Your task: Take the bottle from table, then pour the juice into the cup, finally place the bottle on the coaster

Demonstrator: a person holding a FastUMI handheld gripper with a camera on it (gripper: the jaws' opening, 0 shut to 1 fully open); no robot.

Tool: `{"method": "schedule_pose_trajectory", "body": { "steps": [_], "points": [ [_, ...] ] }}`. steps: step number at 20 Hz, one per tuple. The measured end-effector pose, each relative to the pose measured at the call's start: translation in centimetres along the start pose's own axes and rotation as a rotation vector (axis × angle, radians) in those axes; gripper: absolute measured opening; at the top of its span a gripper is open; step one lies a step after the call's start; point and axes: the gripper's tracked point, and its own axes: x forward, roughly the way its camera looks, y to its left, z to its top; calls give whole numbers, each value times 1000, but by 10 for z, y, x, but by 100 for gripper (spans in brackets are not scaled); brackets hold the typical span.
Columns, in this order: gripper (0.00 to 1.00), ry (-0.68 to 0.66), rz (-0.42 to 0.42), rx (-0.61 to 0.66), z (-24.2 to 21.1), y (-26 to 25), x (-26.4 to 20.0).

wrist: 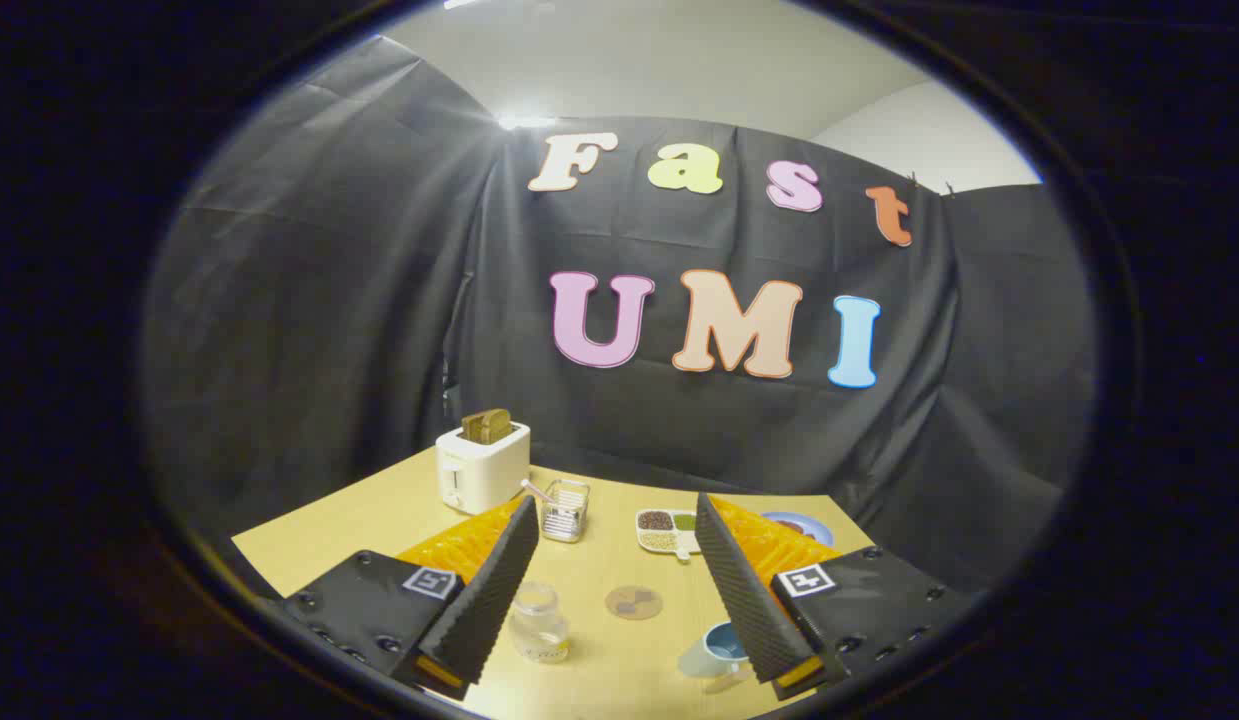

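My gripper hangs above the wooden table, open, with nothing between its fingers. Below the gap, close to the left finger, stands a small clear bottle with a clear cap. A round brown coaster lies on the table between the fingers, to the right of the bottle. A light blue cup stands beside the right finger, which hides part of it.
A white toaster with toast in it stands at the table's far left. A clear box holding a stick sits beside it. A divided dish of beans and a blue plate lie further right.
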Motion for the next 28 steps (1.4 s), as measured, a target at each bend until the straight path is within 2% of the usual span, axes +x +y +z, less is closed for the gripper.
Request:
{"method": "schedule_pose_trajectory", "body": {
  "steps": [6,10,19,22,28],
  "points": [
    [100,-2,6,27,0,-3,-4],
    [100,-7,-6,-2,5,-12,-7],
    [100,-26,23,26,1,-3,-28],
    [100,-19,26,27,-9,6,-41],
    [100,35,34,109,-44,33,-54]
  ]
}}
